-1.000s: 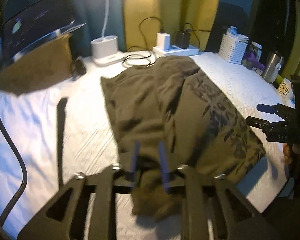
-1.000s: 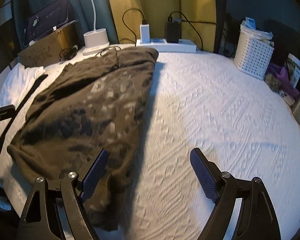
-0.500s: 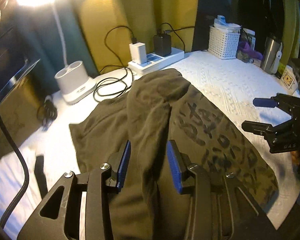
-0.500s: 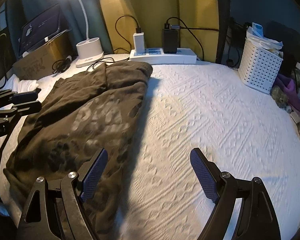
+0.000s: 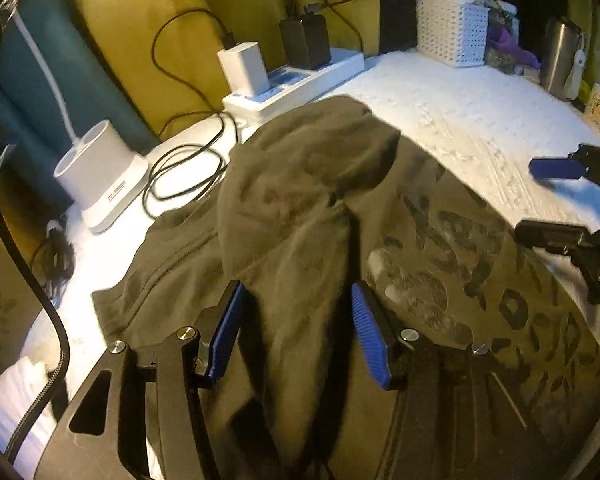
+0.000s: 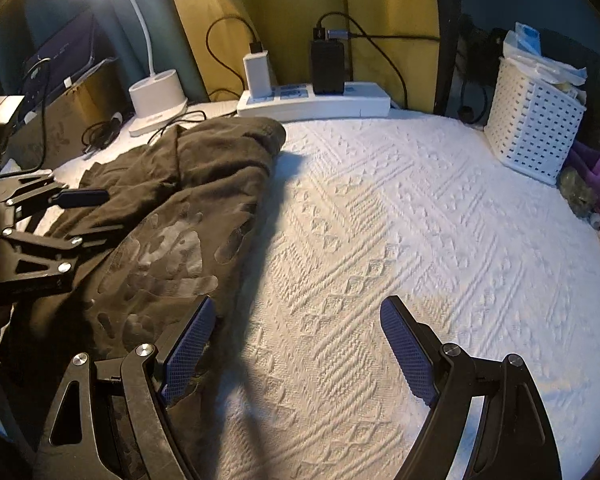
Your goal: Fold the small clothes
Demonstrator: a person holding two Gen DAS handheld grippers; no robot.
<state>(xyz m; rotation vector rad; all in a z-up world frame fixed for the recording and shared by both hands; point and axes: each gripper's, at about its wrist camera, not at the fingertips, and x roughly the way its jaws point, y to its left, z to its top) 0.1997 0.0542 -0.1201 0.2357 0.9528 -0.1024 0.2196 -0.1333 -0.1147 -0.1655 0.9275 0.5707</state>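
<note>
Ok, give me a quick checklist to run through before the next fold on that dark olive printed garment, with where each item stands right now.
1. Left gripper open: ok, jaws apart over a raised ridge of the dark olive printed garment.
2. Left gripper clamped on fabric: not ok, pads stand clear of the ridge.
3. Right gripper open and free: ok, jaws wide, nothing between them.
4. Landing space: ok, the white textured bedspread to the garment's right is bare.
5. Black coiled cable clear of the cloth: cannot tell, it lies close against the far edge.
6. Garment flat: not ok, bunched along the middle.
</note>
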